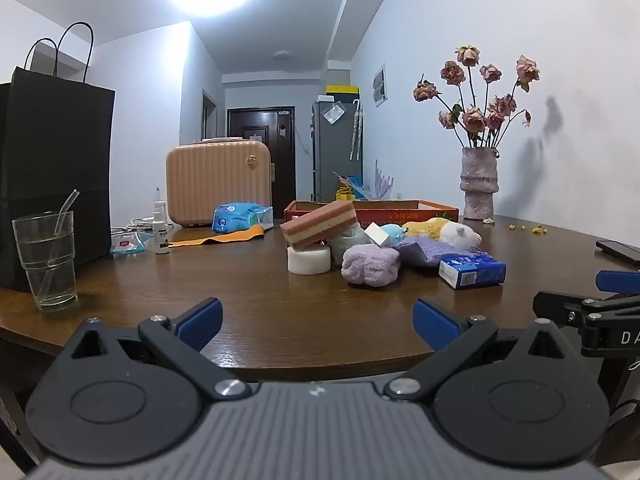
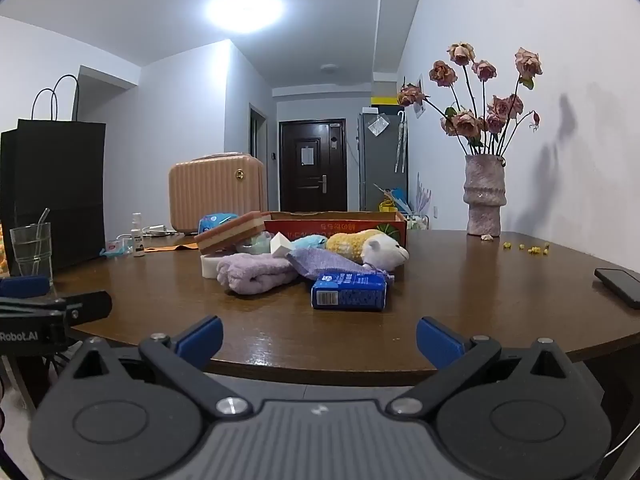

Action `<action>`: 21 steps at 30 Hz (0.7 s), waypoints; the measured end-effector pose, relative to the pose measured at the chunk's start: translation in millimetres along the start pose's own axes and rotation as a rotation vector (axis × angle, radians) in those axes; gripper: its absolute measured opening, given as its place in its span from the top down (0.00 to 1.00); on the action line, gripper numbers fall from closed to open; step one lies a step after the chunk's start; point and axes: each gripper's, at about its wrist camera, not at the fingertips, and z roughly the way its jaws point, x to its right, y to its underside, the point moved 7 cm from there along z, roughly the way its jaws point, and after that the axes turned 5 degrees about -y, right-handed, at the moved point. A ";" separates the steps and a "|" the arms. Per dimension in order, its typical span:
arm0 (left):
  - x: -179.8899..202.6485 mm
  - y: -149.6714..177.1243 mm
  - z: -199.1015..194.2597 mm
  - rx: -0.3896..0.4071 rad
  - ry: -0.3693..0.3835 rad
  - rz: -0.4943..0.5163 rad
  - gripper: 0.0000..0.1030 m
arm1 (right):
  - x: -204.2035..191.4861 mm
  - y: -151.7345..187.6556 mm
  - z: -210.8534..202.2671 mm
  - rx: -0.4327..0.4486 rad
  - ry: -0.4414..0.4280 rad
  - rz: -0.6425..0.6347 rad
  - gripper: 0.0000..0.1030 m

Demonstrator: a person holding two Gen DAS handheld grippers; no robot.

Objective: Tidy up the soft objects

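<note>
A pile of soft things lies mid-table: a pink layered sponge (image 1: 319,223) (image 2: 230,235), a white round sponge (image 1: 309,260), a rolled lilac towel (image 1: 371,266) (image 2: 256,276), a purple cloth (image 2: 320,262), a yellow-and-white plush toy (image 1: 444,232) (image 2: 372,246) and a blue tissue pack (image 1: 472,271) (image 2: 349,291). A red cardboard box (image 1: 400,211) (image 2: 340,225) stands behind the pile. My left gripper (image 1: 318,326) and right gripper (image 2: 319,340) are open and empty at the table's near edge, well short of the pile.
On the brown table (image 1: 240,300) stand a glass with a straw (image 1: 46,258), a black paper bag (image 1: 52,168), a peach case (image 1: 218,182), a spray bottle (image 1: 161,228), a vase of dried roses (image 1: 479,184) (image 2: 484,196) and a phone (image 2: 618,286).
</note>
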 end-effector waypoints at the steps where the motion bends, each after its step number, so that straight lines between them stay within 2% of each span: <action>1: -0.2 -0.4 -0.1 0.001 0.002 -0.002 0.00 | -0.5 -1.6 -1.0 0.004 0.001 -0.003 0.00; 6: -4.2 -1.8 1.4 0.000 0.017 -0.014 0.00 | 0.9 -2.0 5.2 0.012 0.003 -0.005 0.00; 9: -0.4 1.4 1.2 0.010 0.000 0.011 0.00 | 1.6 1.7 -0.5 0.022 -0.001 -0.003 0.00; 15: 0.1 0.6 1.2 0.005 -0.002 0.018 0.00 | 4.4 7.6 18.6 0.026 -0.009 -0.022 0.00; 17: -1.0 0.6 1.1 0.005 -0.004 0.017 0.00 | -2.4 -0.2 2.5 0.029 -0.009 -0.021 0.00; 21: -0.9 -0.2 1.0 0.005 -0.007 0.020 0.00 | -1.6 -0.8 3.1 0.029 -0.008 -0.019 0.00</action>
